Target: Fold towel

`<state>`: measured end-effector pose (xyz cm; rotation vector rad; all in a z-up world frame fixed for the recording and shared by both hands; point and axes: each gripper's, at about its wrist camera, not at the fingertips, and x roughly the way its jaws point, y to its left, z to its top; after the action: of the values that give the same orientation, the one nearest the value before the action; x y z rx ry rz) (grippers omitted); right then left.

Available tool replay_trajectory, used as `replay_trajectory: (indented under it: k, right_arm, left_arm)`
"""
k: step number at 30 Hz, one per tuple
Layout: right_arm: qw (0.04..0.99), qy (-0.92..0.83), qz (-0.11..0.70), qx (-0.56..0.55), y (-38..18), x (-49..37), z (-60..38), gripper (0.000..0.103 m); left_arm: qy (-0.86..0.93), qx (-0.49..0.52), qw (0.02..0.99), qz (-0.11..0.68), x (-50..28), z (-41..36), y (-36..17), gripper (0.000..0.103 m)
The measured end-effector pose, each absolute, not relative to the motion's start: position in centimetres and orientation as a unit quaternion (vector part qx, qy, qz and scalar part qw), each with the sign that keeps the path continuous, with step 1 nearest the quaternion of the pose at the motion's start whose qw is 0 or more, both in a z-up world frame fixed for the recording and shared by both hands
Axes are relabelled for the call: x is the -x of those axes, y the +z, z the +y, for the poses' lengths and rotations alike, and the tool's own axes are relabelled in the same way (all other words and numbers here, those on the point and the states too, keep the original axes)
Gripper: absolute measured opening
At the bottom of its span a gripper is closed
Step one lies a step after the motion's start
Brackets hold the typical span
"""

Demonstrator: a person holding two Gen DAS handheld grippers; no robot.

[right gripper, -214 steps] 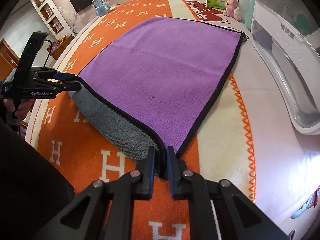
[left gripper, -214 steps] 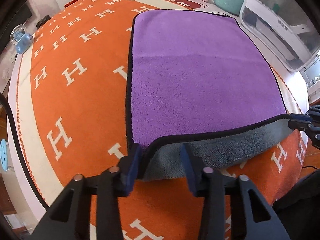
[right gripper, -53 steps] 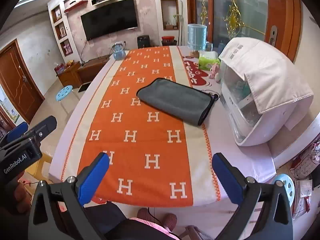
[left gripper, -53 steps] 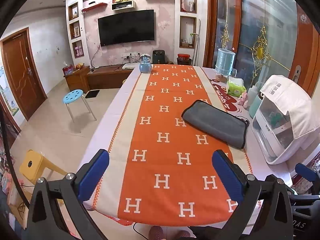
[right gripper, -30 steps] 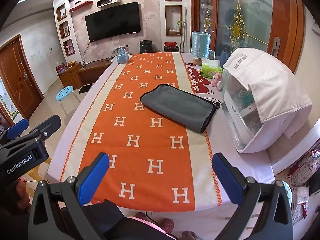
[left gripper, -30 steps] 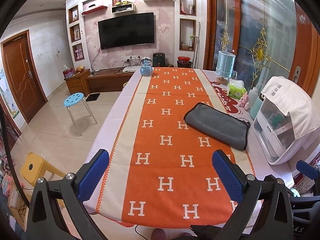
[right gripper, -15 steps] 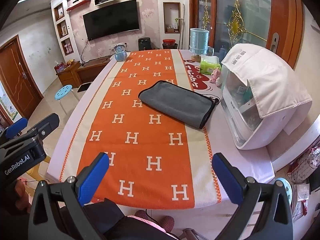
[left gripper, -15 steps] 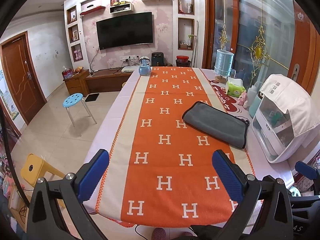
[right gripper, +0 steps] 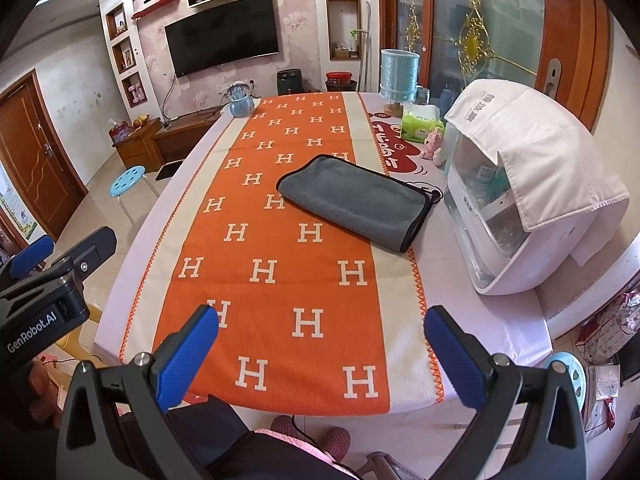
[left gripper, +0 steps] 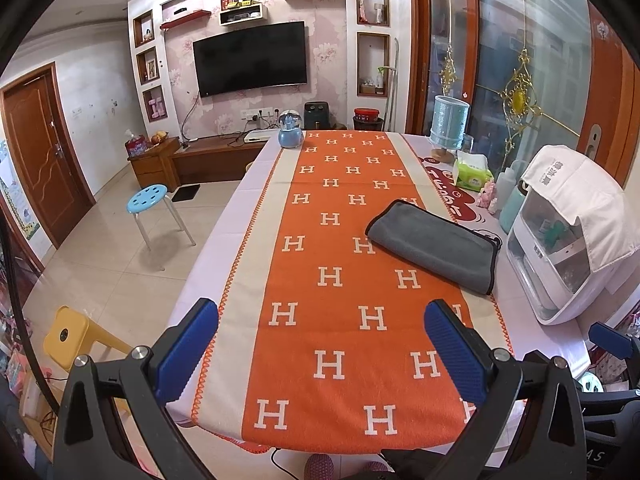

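The towel (left gripper: 434, 245) lies folded, grey side up with a black border, on the right half of the orange H-patterned table runner (left gripper: 344, 280); it also shows in the right wrist view (right gripper: 354, 200). My left gripper (left gripper: 320, 344) is open and empty, held high and back from the table's near edge. My right gripper (right gripper: 320, 346) is also open and empty, equally far back. Neither touches the towel. The left gripper's body shows at the left edge of the right wrist view (right gripper: 52, 292).
A white appliance with a cloth cover (left gripper: 568, 240) stands at the table's right edge. A tissue pack (left gripper: 472, 176), bottles and a blue cup (left gripper: 450, 124) sit at the far right. A blue stool (left gripper: 150, 198) and a yellow stool (left gripper: 70, 334) stand on the floor left.
The towel went from spread purple side up, held at two corners, to folded grey side up. Both grippers let go and pulled far back. In the last second the views barely shift.
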<state>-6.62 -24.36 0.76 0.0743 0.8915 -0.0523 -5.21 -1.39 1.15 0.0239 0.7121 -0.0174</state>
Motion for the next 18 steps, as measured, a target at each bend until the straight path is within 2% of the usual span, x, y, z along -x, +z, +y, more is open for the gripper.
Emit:
replay_trajectory:
  k: [18]
  right_arm:
    - [0.9, -0.025, 0.435, -0.035, 0.29, 6.52, -24.13, 0.103]
  left_arm:
    - [-0.006, -0.013, 0.937, 0.35, 5.13, -1.53, 0.93, 0.102]
